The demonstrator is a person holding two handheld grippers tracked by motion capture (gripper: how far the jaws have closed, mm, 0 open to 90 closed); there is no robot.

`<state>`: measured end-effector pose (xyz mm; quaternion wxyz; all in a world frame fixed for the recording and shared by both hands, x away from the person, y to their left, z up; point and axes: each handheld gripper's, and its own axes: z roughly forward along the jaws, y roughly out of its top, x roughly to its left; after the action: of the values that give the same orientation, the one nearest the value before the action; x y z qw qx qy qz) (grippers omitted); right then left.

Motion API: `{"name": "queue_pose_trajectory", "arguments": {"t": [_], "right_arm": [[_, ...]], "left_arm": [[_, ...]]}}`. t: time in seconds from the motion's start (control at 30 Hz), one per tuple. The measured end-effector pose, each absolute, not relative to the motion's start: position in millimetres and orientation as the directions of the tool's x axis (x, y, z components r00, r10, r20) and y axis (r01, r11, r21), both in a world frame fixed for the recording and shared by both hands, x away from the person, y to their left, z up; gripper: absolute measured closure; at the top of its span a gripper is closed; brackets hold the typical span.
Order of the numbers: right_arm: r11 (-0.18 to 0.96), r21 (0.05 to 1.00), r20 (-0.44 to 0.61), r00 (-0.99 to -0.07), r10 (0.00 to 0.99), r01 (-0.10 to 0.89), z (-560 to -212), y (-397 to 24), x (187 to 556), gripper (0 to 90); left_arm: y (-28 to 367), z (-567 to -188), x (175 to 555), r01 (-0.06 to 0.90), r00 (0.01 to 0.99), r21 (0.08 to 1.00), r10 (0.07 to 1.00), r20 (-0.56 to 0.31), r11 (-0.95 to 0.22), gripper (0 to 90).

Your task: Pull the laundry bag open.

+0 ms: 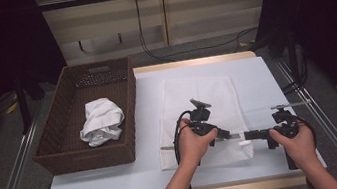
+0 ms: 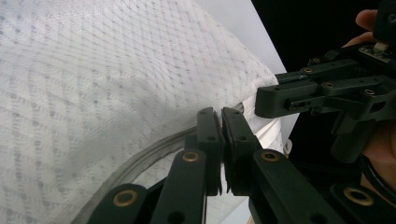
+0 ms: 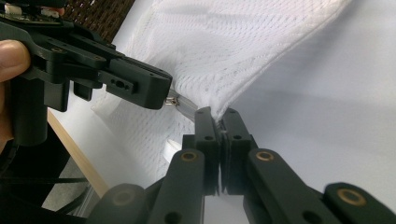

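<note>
On the smooth white table [image 1: 119, 182], both jaws seemingly pinch meshy cloth [image 1: 202, 99].

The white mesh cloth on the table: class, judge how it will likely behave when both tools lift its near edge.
The white mesh cloth is probably floppy: it already drapes from the left tool and right tool. It looks thin and open-weave, so likely light. It should sag between the grips, much as the crumpled cloth slumps in the basket.
</note>
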<state>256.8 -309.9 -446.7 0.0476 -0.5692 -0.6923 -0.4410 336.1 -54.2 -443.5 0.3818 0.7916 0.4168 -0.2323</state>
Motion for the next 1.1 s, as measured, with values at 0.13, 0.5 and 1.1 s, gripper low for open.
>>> {"name": "queue_pose_trajectory", "arguments": {"t": [0.13, 0.5, 1.1], "right_arm": [[-0.034, 0.556, 0.562, -0.346, 0.751, 0.83, -447.0, -308.7, 257.1, 88.3], [-0.035, 0.555, 0.566, -0.346, 0.748, 0.831, -446.8, -310.1, 256.9, 88.3], [-0.036, 0.56, 0.567, -0.351, 0.745, 0.828, -446.4, -309.7, 256.6, 88.4]], "left_arm": [[-54.1, -443.4, 336.1, 0.849, 0.528, 0.408, 0.5, -0.687, -0.336, 86.8], [-47.4, -442.6, 337.3, 0.844, 0.536, 0.407, 0.507, -0.675, -0.35, 86.8], [-37.9, -441.6, 339.3, 0.844, 0.535, 0.407, 0.512, -0.672, -0.349, 86.7]]}}
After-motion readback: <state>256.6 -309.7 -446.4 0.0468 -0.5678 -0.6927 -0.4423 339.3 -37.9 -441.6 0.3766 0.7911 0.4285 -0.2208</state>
